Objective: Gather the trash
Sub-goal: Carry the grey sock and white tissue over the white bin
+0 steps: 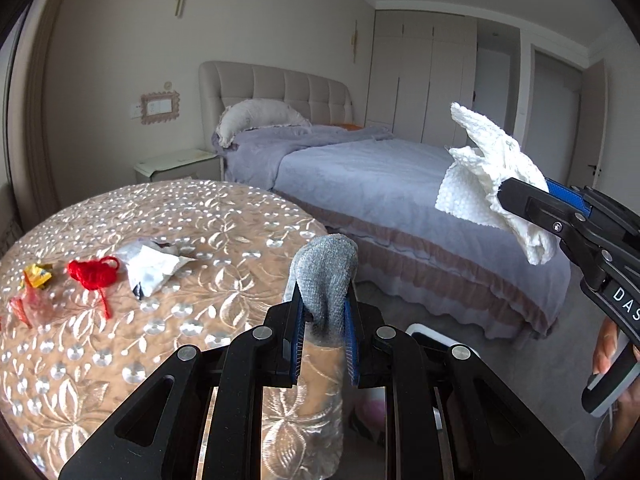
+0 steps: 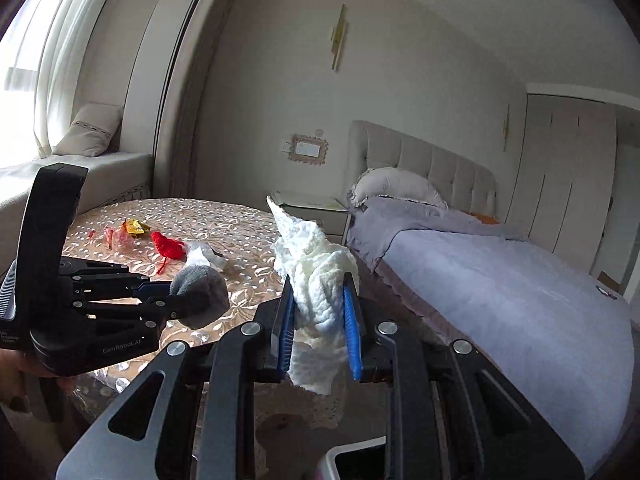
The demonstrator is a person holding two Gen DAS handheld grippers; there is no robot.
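The left claw point(image 1: 322, 320) is clamped on a grey knitted sock point(image 1: 326, 276) at lower centre; the right claw point(image 2: 320, 330) grips a crumpled white paper towel point(image 2: 316, 272). Carry both level and clamped to the white bin point(image 2: 352, 458) at the bottom edge, releasing only above it.

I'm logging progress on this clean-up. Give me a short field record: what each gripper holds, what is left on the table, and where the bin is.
left gripper: shut on grey sock
right gripper: shut on white paper towel, crumpled
left on table: red yarn, white wrapper, yellow wrapper, clear plastic scrap
table cover: floral beige cloth
bin: only a white rim shows low in the right wrist view; whether it is the bin cannot be told
background: bed with lavender cover
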